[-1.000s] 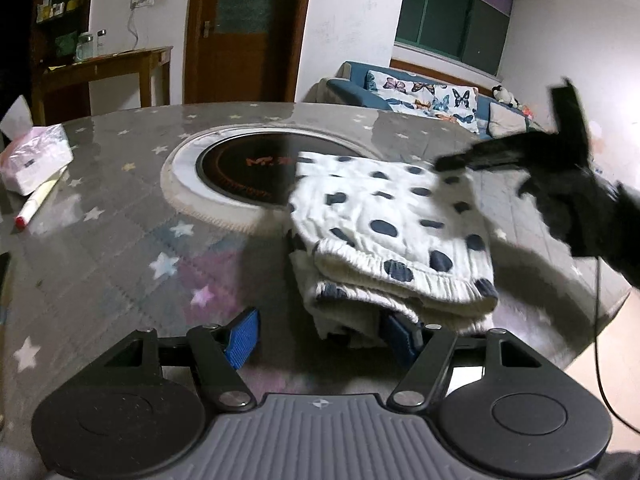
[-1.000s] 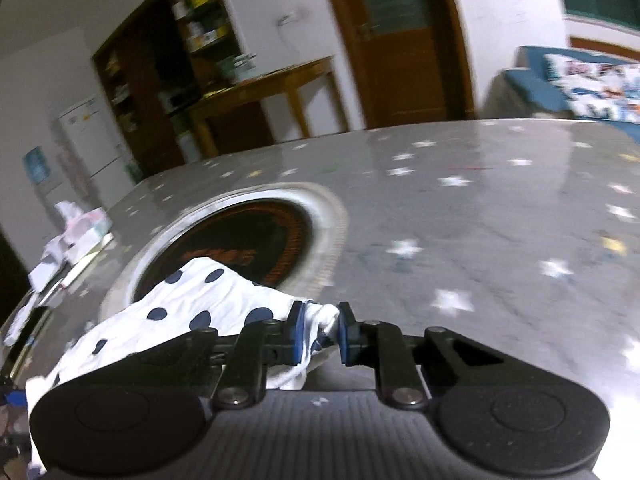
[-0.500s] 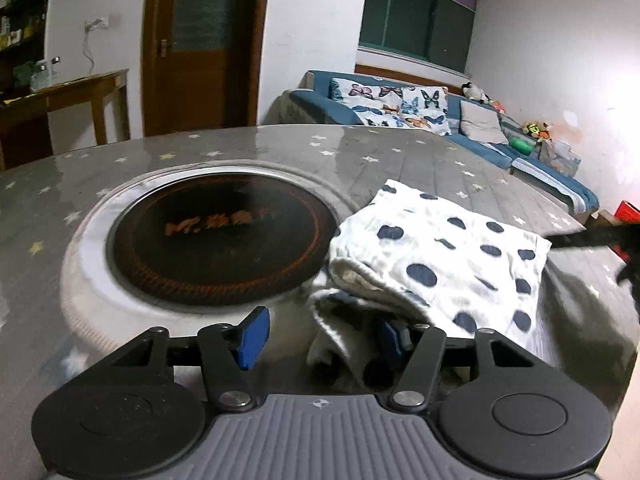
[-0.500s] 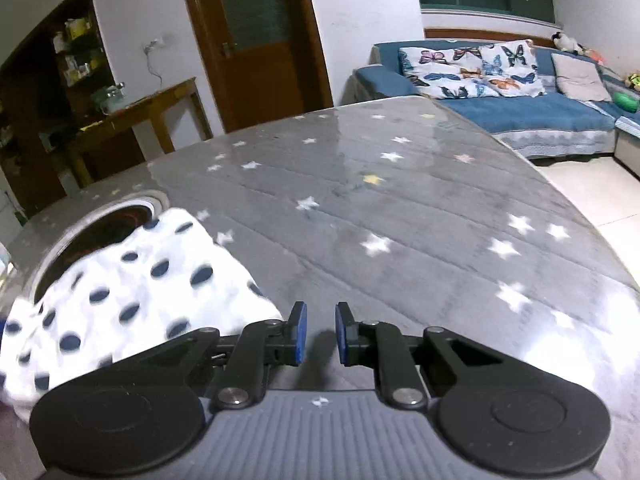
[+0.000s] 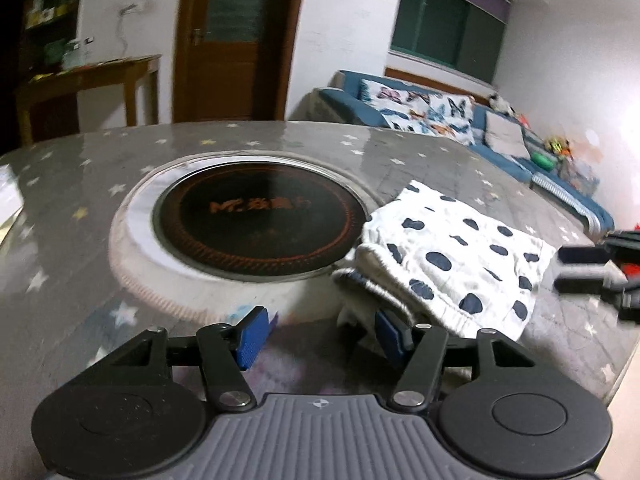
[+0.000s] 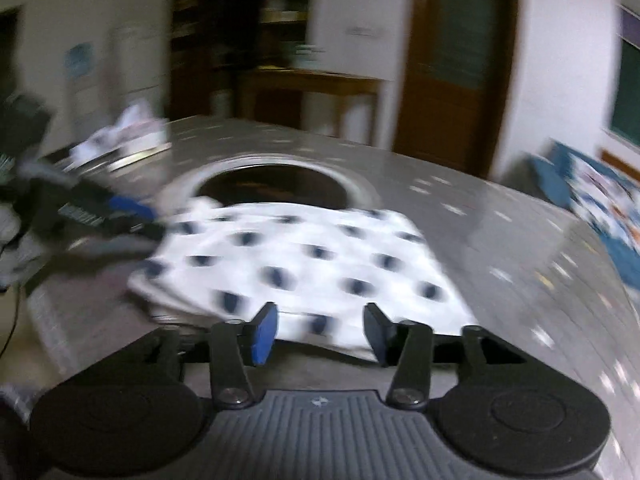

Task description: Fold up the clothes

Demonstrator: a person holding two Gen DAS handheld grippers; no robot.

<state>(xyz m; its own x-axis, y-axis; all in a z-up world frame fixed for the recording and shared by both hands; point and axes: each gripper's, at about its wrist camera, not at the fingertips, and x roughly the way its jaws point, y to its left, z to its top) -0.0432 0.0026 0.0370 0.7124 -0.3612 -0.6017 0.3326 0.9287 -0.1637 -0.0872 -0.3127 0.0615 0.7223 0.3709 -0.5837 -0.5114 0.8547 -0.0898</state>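
A folded white garment with dark blue dots [image 5: 460,256] lies flat on the grey star-patterned bench [image 5: 72,264], its far corner just overlapping the pale rim of the round black hob [image 5: 256,224] set into the bench top. Taking the garment as the landmark, the left gripper [image 5: 320,334] sits at its near edge in the left wrist view: the fingers stand apart and are opening a little, the right blue pad tucked against the thick stacked hem of the cloth and the left pad over bare bench beside it, so nothing is pinched between them. The right gripper [image 6: 318,332] is low at another edge of the garment in its own view (that picture is smeared by motion, so fine detail is lost); its fingers are apart and opening, with the cloth's edge lying just beyond the gap and neither pad pressing on it. Each gripper shows at the margin of the other's view, at opposite sides of the garment. Beyond the garment on the side away from the hob, past the bench edge, runs a blue sofa [image 5: 560,176] with butterfly-print cushions. Behind the hob, well apart from the garment, stand a brown door [image 5: 236,40] and a wooden side table [image 5: 92,76] against the white wall.
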